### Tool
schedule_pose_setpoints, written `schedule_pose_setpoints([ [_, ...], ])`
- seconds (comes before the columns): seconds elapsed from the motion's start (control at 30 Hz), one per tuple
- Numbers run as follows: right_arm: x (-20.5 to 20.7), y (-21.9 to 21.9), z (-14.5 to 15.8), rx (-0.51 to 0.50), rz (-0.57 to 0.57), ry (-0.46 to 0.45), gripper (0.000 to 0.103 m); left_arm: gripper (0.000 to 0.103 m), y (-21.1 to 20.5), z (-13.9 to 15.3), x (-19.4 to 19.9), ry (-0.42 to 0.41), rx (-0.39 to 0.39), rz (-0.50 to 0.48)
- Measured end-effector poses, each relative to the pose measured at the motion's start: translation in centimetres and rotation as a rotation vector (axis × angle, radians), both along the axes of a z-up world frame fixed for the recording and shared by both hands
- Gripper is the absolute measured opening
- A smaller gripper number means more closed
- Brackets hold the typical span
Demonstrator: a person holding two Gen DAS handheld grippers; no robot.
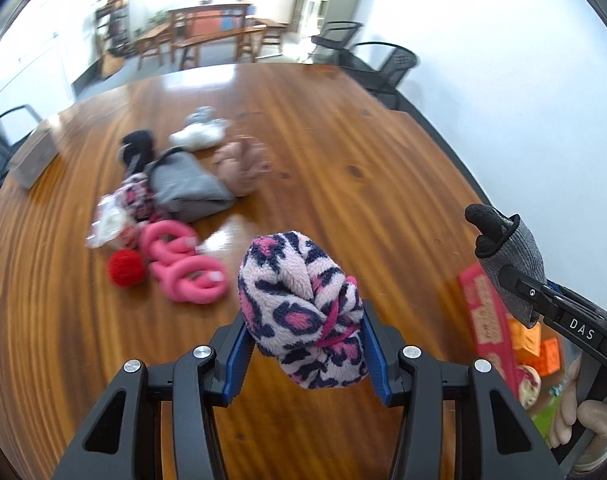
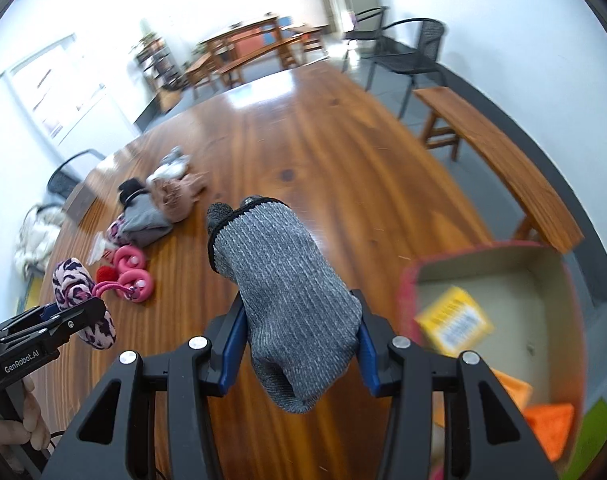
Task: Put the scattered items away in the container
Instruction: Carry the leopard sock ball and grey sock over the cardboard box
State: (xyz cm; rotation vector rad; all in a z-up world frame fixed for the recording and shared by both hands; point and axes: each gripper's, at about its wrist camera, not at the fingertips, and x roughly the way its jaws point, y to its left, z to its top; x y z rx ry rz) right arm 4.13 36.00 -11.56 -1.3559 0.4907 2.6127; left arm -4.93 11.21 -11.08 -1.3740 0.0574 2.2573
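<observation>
My left gripper (image 1: 303,354) is shut on a pink leopard-print fuzzy sock bundle (image 1: 299,312), held above the wooden table (image 1: 343,152). It also shows in the right wrist view (image 2: 83,308). My right gripper (image 2: 299,346) is shut on a grey knit glove (image 2: 283,292) with dark fingertips, seen too in the left wrist view (image 1: 507,256). The red-rimmed cardboard box (image 2: 483,276) sits at the right, just beyond the right gripper, with a yellow packet (image 2: 455,322) and orange items (image 2: 551,424) inside.
A pile lies on the table's left: pink foam rings (image 1: 183,264), a red yarn ball (image 1: 125,268), a grey cloth (image 1: 187,188), a tan bundle (image 1: 239,164), white socks (image 1: 199,132), a black item (image 1: 137,144). A wooden bench (image 2: 499,160) and black chairs (image 2: 407,56) stand to the right.
</observation>
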Motion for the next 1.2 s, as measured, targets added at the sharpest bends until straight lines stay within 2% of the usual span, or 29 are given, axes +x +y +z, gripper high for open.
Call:
schedule_pose_setpoints([
  [0.3, 7.8, 7.4, 1.8, 0.016, -0.226, 0.036, 0.052, 0.051, 8.5, 1.3, 3.8, 0.025, 0.026, -0.212],
  [0.53, 11.2, 10.2, 2.6, 0.03, -0.318, 0.06, 0.052, 0.051, 14.2, 2.4, 6.5, 0.041, 0.043, -0.345],
  [0.77, 12.7, 11.6, 3.3, 0.041, -0.357, 0.084, 0.052, 0.051, 18.6, 3.9, 8.3, 0.069, 0.067, -0.436],
  [1.03, 12.9, 12.8, 4.2, 0.041, -0.373, 0.116, 0.052, 0.051, 21.9, 5.7, 8.9, 0.097, 0.102, -0.471],
  [1.1, 12.7, 12.9, 4.3, 0.041, -0.37, 0.121, 0.055, 0.052, 22.8, 6.0, 9.0, 0.101, 0.117, -0.483],
  [1.17, 12.5, 13.0, 4.3, 0.038, -0.369, 0.122, 0.058, 0.06, 23.5, 6.1, 8.8, 0.095, 0.13, -0.501],
  [1.2, 12.4, 13.2, 4.2, 0.037, -0.375, 0.12, 0.06, 0.06, 23.8, 6.1, 8.8, 0.083, 0.139, -0.51],
])
